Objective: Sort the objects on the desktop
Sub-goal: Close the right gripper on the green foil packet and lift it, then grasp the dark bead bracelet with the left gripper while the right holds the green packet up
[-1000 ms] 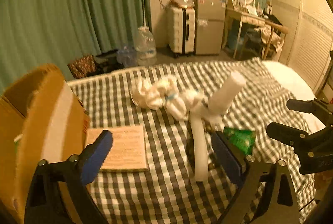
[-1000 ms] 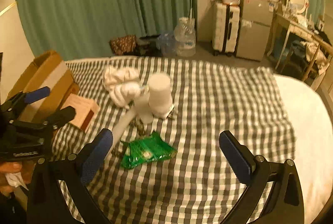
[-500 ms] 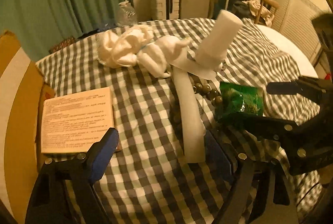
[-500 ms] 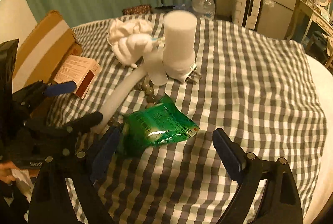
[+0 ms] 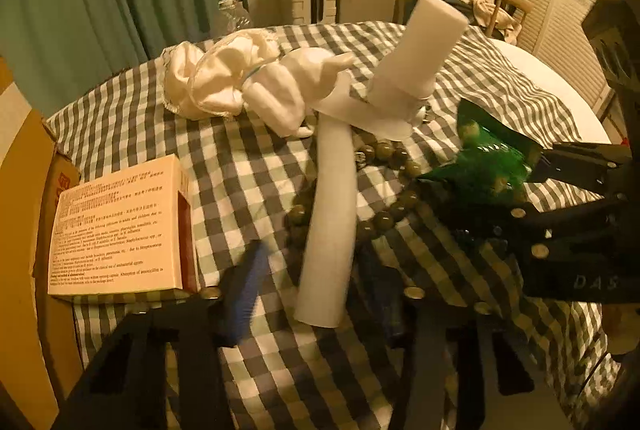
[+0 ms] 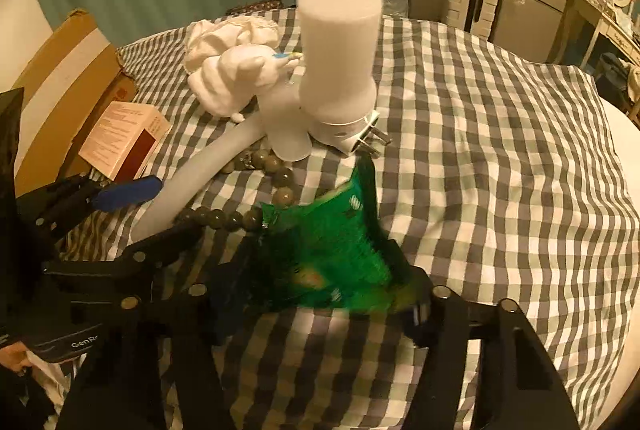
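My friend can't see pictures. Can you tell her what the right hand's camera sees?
The right gripper is closing its jaws around a crumpled green snack packet on a checked cloth. Behind it lie a string of beads, a white tube and a white plug-in lamp.

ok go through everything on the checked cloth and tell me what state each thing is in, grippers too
Left gripper: jaws closing around the near end of the long white foam tube, which lies flat.
Right gripper: jaws closing on the crumpled green foil snack packet.
Dark green bead string: loose, partly under the tube.
Printed cardboard box: closed, lying flat.
White plug-in night lamp: tipped, prongs showing.
White cloth bundle: crumpled.
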A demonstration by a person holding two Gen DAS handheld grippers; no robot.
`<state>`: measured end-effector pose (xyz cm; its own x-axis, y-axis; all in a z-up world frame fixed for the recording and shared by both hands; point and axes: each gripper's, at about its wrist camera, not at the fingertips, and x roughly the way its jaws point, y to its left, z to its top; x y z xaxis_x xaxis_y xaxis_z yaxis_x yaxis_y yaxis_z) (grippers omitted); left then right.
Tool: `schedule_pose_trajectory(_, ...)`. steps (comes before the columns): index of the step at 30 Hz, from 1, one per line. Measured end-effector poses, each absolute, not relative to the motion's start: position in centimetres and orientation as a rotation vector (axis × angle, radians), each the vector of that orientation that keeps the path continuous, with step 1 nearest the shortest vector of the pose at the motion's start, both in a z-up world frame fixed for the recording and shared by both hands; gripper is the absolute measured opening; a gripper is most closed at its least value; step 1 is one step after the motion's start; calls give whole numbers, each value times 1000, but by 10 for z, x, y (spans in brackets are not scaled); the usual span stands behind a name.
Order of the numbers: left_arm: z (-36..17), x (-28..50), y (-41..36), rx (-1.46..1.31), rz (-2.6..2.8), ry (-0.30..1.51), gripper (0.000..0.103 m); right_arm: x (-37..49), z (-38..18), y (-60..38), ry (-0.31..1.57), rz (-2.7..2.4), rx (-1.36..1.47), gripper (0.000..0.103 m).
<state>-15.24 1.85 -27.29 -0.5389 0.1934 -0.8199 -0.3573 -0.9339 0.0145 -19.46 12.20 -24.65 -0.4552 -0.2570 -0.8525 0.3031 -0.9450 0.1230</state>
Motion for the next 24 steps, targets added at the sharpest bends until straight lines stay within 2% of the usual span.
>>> schedule_pose_trajectory(2,-270,-151,20,-1290,2500,276,30,-195,-246,120,58,-2432,1411,53)
schedule_pose_trajectory(4,-267,-152,19,-1291,2494,254,23,-196,-244,120,63,-2440,1415,42)
schedule_pose_trajectory(11,-249,-148,23,-1231,2500,245,22,-196,-239,121,59,-2451,1415,32)
schedule_pose_trajectory(15,-236,-149,22,-1179,2522,213,21,-195,-233,120,53,-2466,1386,22)
schedule_pose_trajectory(16,-233,-149,21,-1167,2527,203,21,-195,-230,121,51,-2473,1378,16)
schedule_pose_trajectory(17,-230,-148,20,-1152,2536,192,20,-195,-229,122,49,-2475,1375,16)
schedule_pose_trajectory(19,-224,-148,18,-1131,2551,186,6,-195,-228,123,38,-2472,1369,15)
schedule_pose_trajectory(24,-211,-148,14,-1090,2572,184,6,-192,-223,122,35,-2476,1344,15)
